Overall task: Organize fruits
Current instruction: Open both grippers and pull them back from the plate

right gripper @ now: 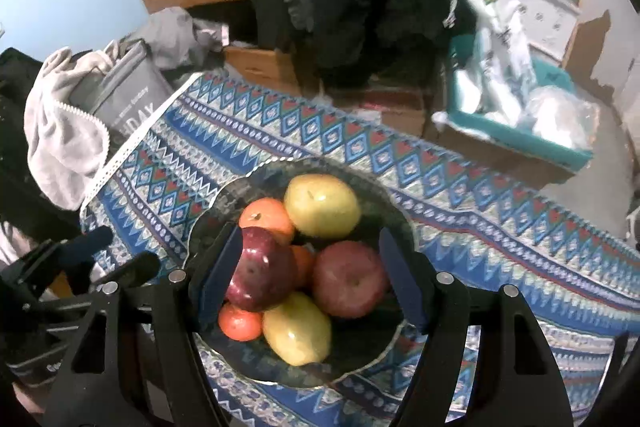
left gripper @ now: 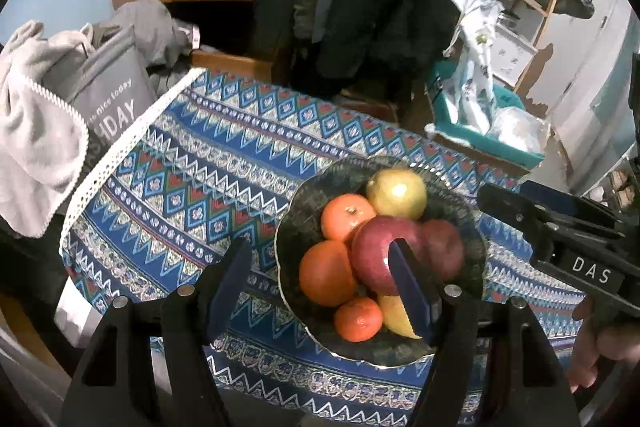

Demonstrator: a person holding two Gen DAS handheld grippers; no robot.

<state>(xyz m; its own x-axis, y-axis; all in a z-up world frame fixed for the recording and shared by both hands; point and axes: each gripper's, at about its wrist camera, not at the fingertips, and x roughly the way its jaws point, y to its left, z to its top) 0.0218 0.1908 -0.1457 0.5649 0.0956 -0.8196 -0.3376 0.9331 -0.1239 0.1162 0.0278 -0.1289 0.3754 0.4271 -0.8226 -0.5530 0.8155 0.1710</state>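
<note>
A dark glass bowl (left gripper: pixel 292 227) (right gripper: pixel 208 223) sits on the patterned tablecloth and holds several fruits: a dark red apple (left gripper: pixel 380 251) (right gripper: pixel 260 275), a second red apple (left gripper: pixel 446 247) (right gripper: pixel 350 279), a yellow-green apple (left gripper: pixel 396 193) (right gripper: pixel 322 205), oranges (left gripper: pixel 326 273) (right gripper: pixel 266 217), a small tangerine (left gripper: pixel 358 319) (right gripper: pixel 240 323) and a yellow fruit (left gripper: pixel 394 317) (right gripper: pixel 298 333). My left gripper (left gripper: pixel 320 279) is open and empty, above the bowl's left side. My right gripper (right gripper: pixel 310 267) is open and empty above the bowl, its fingers either side of the red apples; it also shows in the left wrist view (left gripper: pixel 560 227).
The blue patterned tablecloth (left gripper: pixel 192 187) (right gripper: pixel 500 227) covers the table. A grey laundry bag (left gripper: pixel 108 99) and a pale towel (left gripper: pixel 36 131) lie past the left edge. A teal bin with plastic bags (left gripper: pixel 480 123) (right gripper: pixel 516 119) stands behind the table on the right. Coats hang behind.
</note>
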